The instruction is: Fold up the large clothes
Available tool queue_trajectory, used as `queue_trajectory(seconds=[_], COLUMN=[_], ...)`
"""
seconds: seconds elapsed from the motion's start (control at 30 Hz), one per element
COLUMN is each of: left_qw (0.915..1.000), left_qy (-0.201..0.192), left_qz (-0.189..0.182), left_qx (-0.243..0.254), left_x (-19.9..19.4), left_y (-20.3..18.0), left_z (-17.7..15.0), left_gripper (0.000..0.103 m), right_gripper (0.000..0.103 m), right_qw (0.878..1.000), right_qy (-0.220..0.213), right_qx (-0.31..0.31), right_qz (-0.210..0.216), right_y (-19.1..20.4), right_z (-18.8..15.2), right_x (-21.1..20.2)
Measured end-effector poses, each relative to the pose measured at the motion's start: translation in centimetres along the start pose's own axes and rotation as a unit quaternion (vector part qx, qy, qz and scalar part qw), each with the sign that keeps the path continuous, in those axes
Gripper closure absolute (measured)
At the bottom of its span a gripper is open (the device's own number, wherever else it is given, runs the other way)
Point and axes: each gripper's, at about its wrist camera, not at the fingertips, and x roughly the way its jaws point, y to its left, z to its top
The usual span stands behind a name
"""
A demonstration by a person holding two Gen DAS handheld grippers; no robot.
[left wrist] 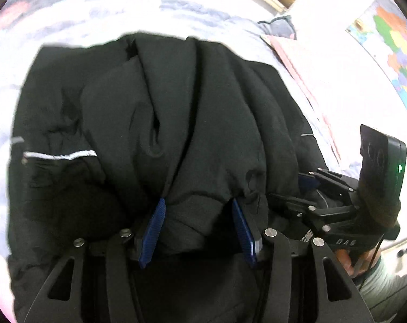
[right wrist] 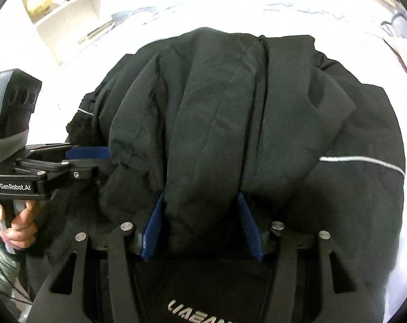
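Here, through the left wrist camera, we are looking down at a black jacket lying bunched on a pale patterned bedspread. Our left gripper is pinching a thick fold of its fabric, the blue pads pressing in on both sides. A grey reflective stripe is showing at the left. At the right, our right gripper is reaching into the same garment, and a colourful map is hanging on the wall behind.

Through the right wrist camera, we are seeing the jacket filling the middle, draped over the bed. Our right gripper is clamping a fold between its blue pads. At the left, a hand is holding the left gripper, its fingers buried in the cloth. A white shelf is standing behind.
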Motion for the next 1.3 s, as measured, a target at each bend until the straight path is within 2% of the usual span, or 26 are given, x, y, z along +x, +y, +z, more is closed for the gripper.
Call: queue_trajectory(seconds=[0.1, 0.2, 0.4, 0.5, 0.57, 0.73, 0.87, 0.97, 1.17, 1.3], left_qw=[0.9981, 0.9951, 0.9884, 0.9856, 0.9842, 0.9802, 0.9782, 0.9746, 0.9723, 0.9766], left_qy=[-0.028, -0.056, -0.112, -0.131, -0.132, -0.117, -0.103, -0.098, -0.098, -0.081], left_qz=[0.043, 0.070, 0.100, 0.104, 0.102, 0.109, 0.105, 0.116, 0.111, 0.076], left_qx=[0.035, 0.042, 0.020, -0.022, -0.058, -0.118, -0.146, -0.164, -0.181, -0.184], left_x=[-2.6, -5.7, -12.7, -15.3, -16.5, -18.6, -19.4, -19.8, -19.3, -18.0], left_y=[-1.1, -1.5, -0.3, 1.0, 2.1, 5.0, 6.5, 7.3, 8.5, 9.1], left_z=[-1.3, -3.5, -9.7, -13.3, -15.6, -20.6, -24.1, -26.2, -27.1, -26.9], left_gripper=[0.050, 0.050, 0.050, 0.046, 0.044, 0.044, 0.044, 0.044, 0.044, 0.044], right_gripper=[0.039, 0.039, 0.033, 0.033, 0.033, 0.033, 0.033, 0.033, 0.033, 0.033], right_qw=[1.000, 0.998, 0.994, 0.990, 0.987, 0.975, 0.967, 0.964, 0.962, 0.960], right_qy=[-0.018, -0.042, -0.080, -0.073, -0.060, -0.062, -0.044, -0.031, -0.012, -0.007], right_qx=[0.020, 0.037, 0.053, 0.097, 0.131, 0.197, 0.223, 0.230, 0.238, 0.247], right_qz=[0.015, 0.022, -0.053, -0.073, -0.074, -0.086, -0.115, -0.127, -0.136, -0.131], right_y=[-0.5, -1.0, -1.1, -1.9, -3.0, -5.5, -6.9, -7.6, -8.2, -8.8], right_z=[-1.2, -2.9, -8.8, -12.3, -14.5, -19.3, -21.9, -23.5, -25.1, -25.9], right_x=[-1.6, -4.6, -11.8, -14.5, -16.2, -19.6, -20.9, -21.2, -20.3, -19.7])
